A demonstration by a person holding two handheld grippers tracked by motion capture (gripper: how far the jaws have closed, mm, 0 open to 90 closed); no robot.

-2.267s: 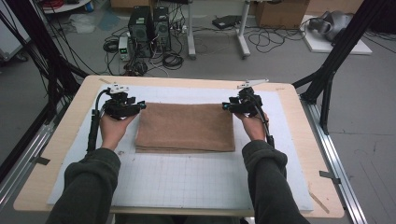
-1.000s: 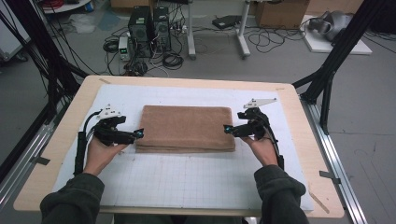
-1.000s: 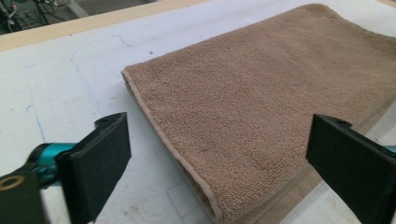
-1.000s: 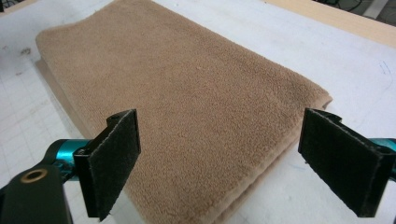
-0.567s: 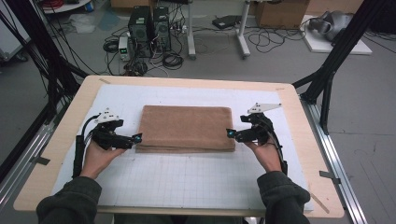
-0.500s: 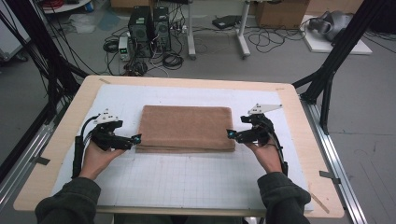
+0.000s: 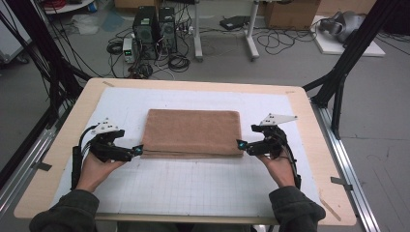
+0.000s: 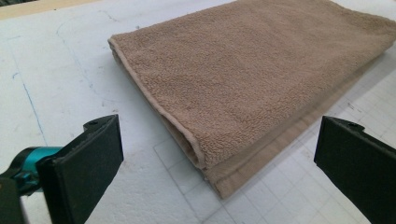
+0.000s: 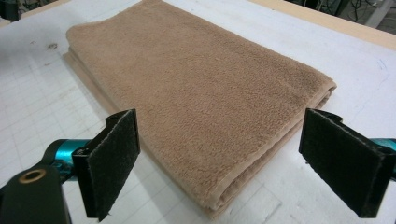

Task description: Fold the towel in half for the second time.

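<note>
Brown folded towel [image 7: 192, 132] flat at mid-table on white mat [image 7: 193, 188]. Left gripper [image 7: 137, 151] and right gripper [image 7: 240, 144] gaping wide at near corners, gripping nothing. Best pinching every layer together, evenly.

A grey floor [image 7: 290, 63] spreads across the upper frame, strewn with black cables [image 7: 179, 60]; two computer towers [image 7: 154, 24] stand upper left, cardboard boxes [image 7: 290, 7] upper right.
</note>
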